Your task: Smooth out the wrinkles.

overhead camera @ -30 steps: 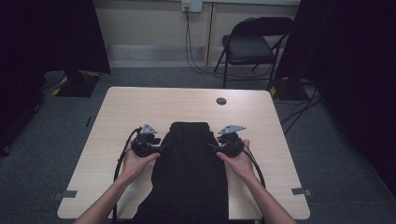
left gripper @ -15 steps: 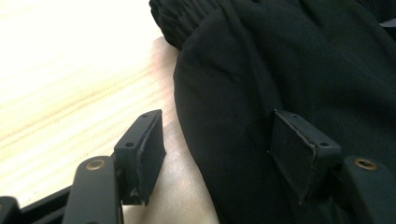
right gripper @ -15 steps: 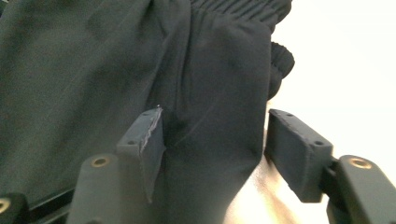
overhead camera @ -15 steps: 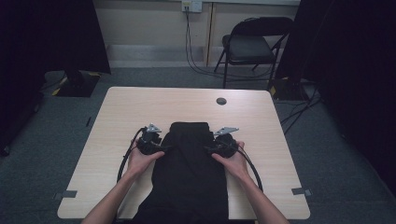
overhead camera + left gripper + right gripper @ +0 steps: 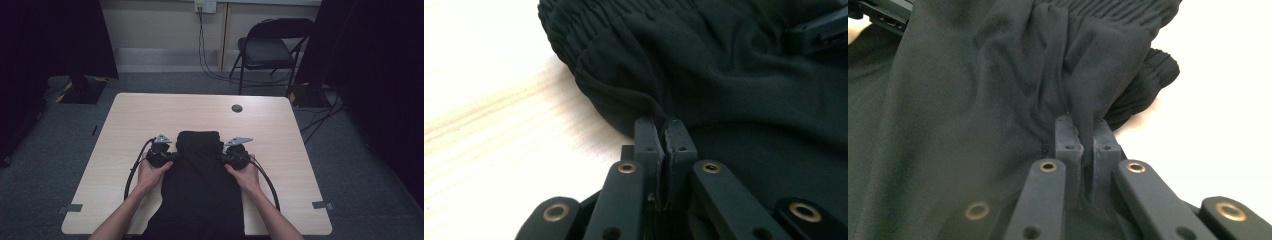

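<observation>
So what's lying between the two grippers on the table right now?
In the high view, the black garment spans the gap between the left gripper and the right gripper, each shut on one side edge of it.

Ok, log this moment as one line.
left gripper: shut on black garment | right gripper: shut on black garment | garment on table

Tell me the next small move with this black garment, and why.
Probably lift both edges together and carry them over into a fold: the left gripper and right gripper are each shut on a side of the black garment, which lies flat on the table.
</observation>
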